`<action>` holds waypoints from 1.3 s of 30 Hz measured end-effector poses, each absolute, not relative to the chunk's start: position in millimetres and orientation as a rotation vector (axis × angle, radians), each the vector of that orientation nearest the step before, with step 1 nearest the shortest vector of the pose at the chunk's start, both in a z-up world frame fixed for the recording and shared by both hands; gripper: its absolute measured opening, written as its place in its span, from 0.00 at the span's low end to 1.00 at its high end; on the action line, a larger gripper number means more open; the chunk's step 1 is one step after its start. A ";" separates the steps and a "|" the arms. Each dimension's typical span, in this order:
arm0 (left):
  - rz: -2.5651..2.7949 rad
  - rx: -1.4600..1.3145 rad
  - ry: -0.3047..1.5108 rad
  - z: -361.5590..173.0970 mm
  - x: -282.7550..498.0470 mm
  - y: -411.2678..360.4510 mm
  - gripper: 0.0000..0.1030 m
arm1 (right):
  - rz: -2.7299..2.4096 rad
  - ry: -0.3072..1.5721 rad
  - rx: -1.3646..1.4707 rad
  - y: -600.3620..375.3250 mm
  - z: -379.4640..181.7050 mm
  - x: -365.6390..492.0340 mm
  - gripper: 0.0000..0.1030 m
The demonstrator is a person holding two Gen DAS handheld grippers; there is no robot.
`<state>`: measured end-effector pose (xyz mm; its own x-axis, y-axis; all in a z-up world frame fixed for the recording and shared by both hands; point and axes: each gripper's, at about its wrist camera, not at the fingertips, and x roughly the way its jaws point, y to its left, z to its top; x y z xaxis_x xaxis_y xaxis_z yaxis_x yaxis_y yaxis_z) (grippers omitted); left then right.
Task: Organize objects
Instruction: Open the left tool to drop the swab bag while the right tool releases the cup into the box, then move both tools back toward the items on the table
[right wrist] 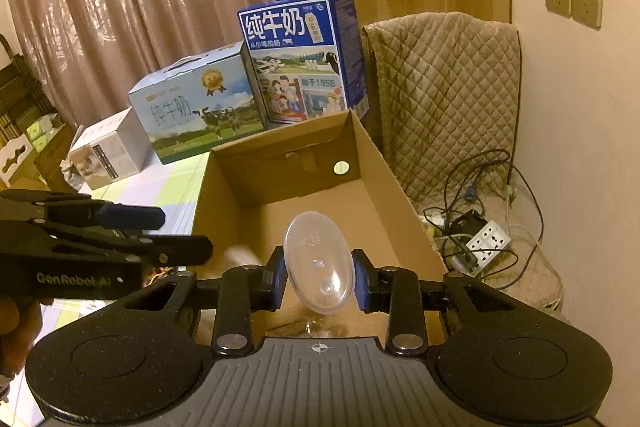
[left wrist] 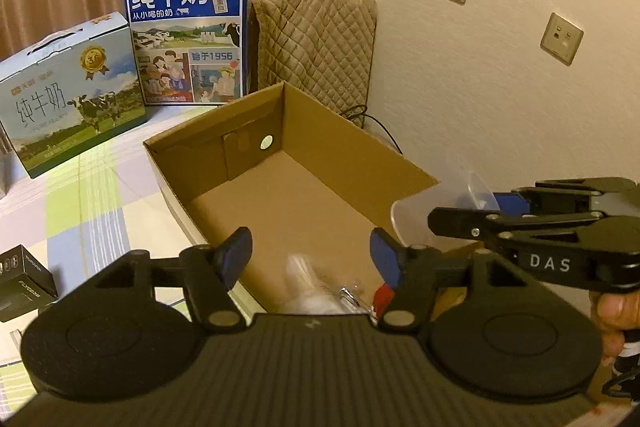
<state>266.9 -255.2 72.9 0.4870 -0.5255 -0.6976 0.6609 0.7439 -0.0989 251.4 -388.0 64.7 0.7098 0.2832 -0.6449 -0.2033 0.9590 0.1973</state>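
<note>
An open brown cardboard box (left wrist: 320, 131) (right wrist: 376, 163) lies on the checked bedspread. My right gripper (right wrist: 319, 273) is shut on a clear plastic container (right wrist: 318, 263), bottom facing the camera, held above the box's near end. It shows in the left wrist view (left wrist: 420, 223) at the right, over the box's right wall. My left gripper (left wrist: 311, 253) is open and empty above the box's near left part. Below it a white plastic-wrapped item (left wrist: 316, 287) and a small red thing (left wrist: 383, 294) lie in the box, blurred.
Two milk cartons stand behind the box: a dark blue one (left wrist: 186, 35) (right wrist: 304, 55) and a light blue one (left wrist: 68, 91) (right wrist: 196, 103). A quilted-covered object (right wrist: 444, 87) stands by the wall. A power strip and cables (right wrist: 486, 237) lie right. A small black box (left wrist: 22, 281) lies left.
</note>
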 end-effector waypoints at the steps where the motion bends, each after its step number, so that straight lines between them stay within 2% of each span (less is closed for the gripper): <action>1: -0.723 0.194 0.777 73.1 267.3 -253.6 0.59 | 0.270 0.736 0.116 -388.8 63.9 251.9 0.29; 12: -0.685 0.195 0.788 68.7 264.1 -232.1 0.59 | 0.293 0.734 0.135 -380.9 59.7 253.9 0.32; 13: -0.682 0.194 0.789 68.4 263.8 -230.6 0.59 | 0.302 0.724 0.145 -380.7 60.2 254.4 0.48; 14: -0.680 0.192 0.788 68.5 262.8 -227.7 0.59 | 0.298 0.713 0.154 -380.7 60.9 254.4 0.73; 15: -0.676 0.192 0.787 68.6 261.5 -224.9 0.59 | 0.281 0.694 0.152 -380.3 62.3 252.9 0.78; 23: -0.590 0.140 0.796 63.8 236.3 -170.3 0.64 | 0.259 0.656 0.041 -359.3 75.7 233.9 0.79; 33: -0.453 0.104 0.808 62.1 191.8 -89.4 0.68 | 0.348 0.660 0.057 -311.4 85.8 185.7 0.79; 39: -0.395 0.091 0.793 67.2 169.3 -48.2 0.74 | 0.399 0.683 0.048 -275.2 86.6 154.0 0.79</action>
<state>169.2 -48.2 67.2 0.6326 -0.3110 -0.7093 0.3789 0.9230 -0.0668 154.0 -275.2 86.6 0.7034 0.3740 -0.6044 -0.3431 0.9234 0.1722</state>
